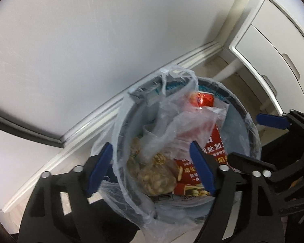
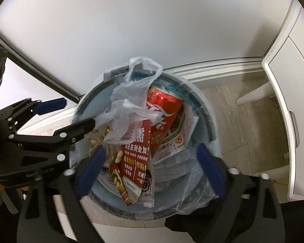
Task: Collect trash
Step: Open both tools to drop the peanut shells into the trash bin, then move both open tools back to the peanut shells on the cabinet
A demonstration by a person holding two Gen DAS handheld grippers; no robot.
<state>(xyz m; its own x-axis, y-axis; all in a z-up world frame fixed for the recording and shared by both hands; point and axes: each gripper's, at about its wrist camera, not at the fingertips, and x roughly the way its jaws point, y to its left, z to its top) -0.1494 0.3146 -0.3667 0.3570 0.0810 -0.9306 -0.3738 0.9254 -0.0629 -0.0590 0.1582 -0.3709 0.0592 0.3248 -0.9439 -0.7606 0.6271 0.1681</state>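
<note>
Two hand-held grippers hang over a round trash bin (image 2: pixel 204 109) lined with a clear plastic bag (image 1: pixel 119 184), both pointing steeply down into its mouth. The left hand-held gripper (image 1: pixel 150 169) stands wide, gripping nothing: one blue pad lies outside the bin's rim on the wall side, the other over the trash inside. The right hand-held gripper (image 2: pixel 152 170) is also spread wide and empty, its pads straddling the near part of the opening.

Between and just beyond the fingers sits the trash: a red drink can (image 2: pixel 162 109) upright toward the far rim, a red printed packet (image 2: pixel 135 158) leaning across the middle, a crumpled thin plastic bag (image 2: pixel 129 109) whose handles rise above the rim, and peanut shells (image 1: pixel 154 180) piled on the left gripper's side.

The bin stands on a pale wood floor (image 2: pixel 243 121), its far edge close to a white baseboard (image 2: pixel 223 68) and wall (image 2: pixel 152 20). Beyond the right gripper's outer side, a white cabinet (image 2: pixel 289 101) on legs leaves a strip of open floor beside the bin.
</note>
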